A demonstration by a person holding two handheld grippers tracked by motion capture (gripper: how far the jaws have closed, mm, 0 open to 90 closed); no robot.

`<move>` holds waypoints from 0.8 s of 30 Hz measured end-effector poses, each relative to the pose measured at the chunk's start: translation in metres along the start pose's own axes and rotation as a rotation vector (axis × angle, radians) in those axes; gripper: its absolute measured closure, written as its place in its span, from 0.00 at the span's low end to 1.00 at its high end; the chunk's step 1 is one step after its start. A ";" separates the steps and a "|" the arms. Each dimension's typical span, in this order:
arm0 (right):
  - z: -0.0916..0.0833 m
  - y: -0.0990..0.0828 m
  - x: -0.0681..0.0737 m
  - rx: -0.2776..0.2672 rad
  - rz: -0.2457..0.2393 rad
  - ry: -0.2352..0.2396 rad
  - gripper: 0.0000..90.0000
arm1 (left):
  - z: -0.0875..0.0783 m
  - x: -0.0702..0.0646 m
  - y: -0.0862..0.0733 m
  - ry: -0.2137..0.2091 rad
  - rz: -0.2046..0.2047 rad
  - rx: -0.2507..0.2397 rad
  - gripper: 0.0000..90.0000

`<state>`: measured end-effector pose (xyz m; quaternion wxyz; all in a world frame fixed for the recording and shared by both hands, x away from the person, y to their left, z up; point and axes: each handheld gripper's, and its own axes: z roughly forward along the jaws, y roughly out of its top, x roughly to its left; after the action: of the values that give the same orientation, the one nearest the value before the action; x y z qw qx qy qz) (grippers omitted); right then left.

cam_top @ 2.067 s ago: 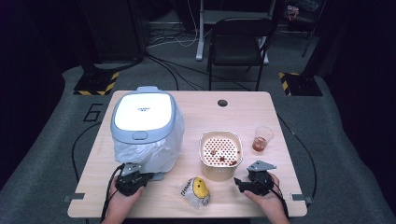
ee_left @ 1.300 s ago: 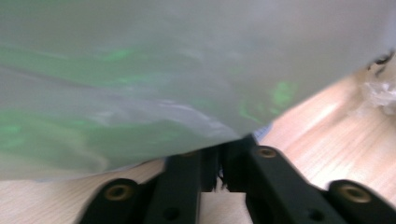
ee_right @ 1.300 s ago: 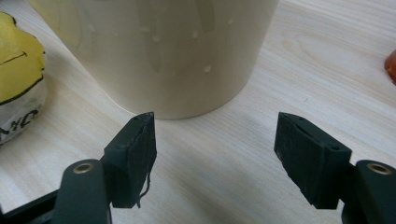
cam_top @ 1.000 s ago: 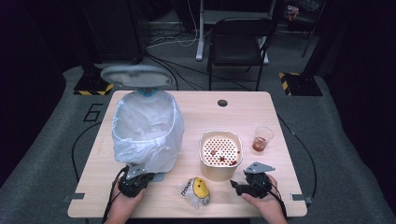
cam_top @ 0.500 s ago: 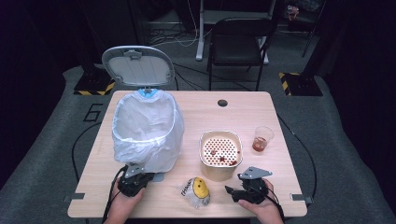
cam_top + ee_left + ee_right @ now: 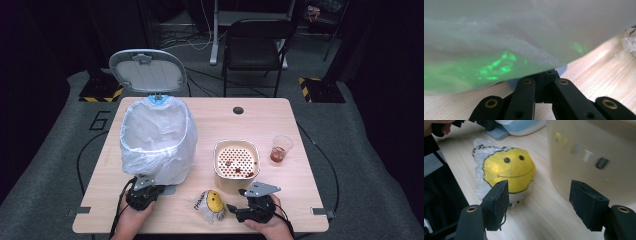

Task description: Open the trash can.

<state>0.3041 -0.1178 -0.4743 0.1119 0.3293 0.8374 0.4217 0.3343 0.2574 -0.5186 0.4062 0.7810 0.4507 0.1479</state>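
room: dark, with a black chair (image 6: pixel 254 47) behind a light wooden table (image 6: pixel 215 122) and cables on the grey floor.
table: holds a bin (image 6: pixel 157 140), a cream tub (image 6: pixel 236 164), a plastic cup (image 6: pixel 280 148) and a wrapper (image 6: pixel 209 205).
bin: stands on the left half of the table, lined with a white bag (image 6: pixel 150 150); its lid (image 6: pixel 147 71) is swung up and back behind the rim.
left gripper: (image 6: pixel 145 195) sits at the foot of the bin near the front edge, jaws brought fully together with nothing seen between them; in the left gripper view the tips reach a blue-grey pedal (image 6: pixel 562 71) under the overhanging bag (image 6: pixel 499 37).
wrapper: a crumpled clear packet with a yellow smiley face, lying flat near the front edge, between the 2 grippers and just in front of the tub.
right gripper: (image 6: pixel 235 209) lies low at the front edge, just right of the wrapper, pointing left at it; jaws part open and just been closing a little, nothing between the pads.
right gripper view: the left pad (image 6: pixel 497 203) overlaps the lower edge of the smiley wrapper (image 6: pixel 507 170), the right pad (image 6: pixel 587 205) stands in front of the tub's wall (image 6: pixel 594 157); bare wood lies between the pads. whether the left pad touches the wrapper i cannot tell.
tub: perforated insert inside with a few dark red bits on it.
cup: right of the tub, well apart from both grippers, with something reddish in the bottom.
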 end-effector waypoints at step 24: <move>0.043 0.028 0.027 0.017 -0.091 0.116 0.35 | 0.000 0.000 0.000 0.009 0.010 0.002 1.00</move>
<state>0.3162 -0.0613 -0.4768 0.0794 0.2669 0.8601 0.4274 0.3337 0.2574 -0.5186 0.4026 0.7830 0.4488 0.1530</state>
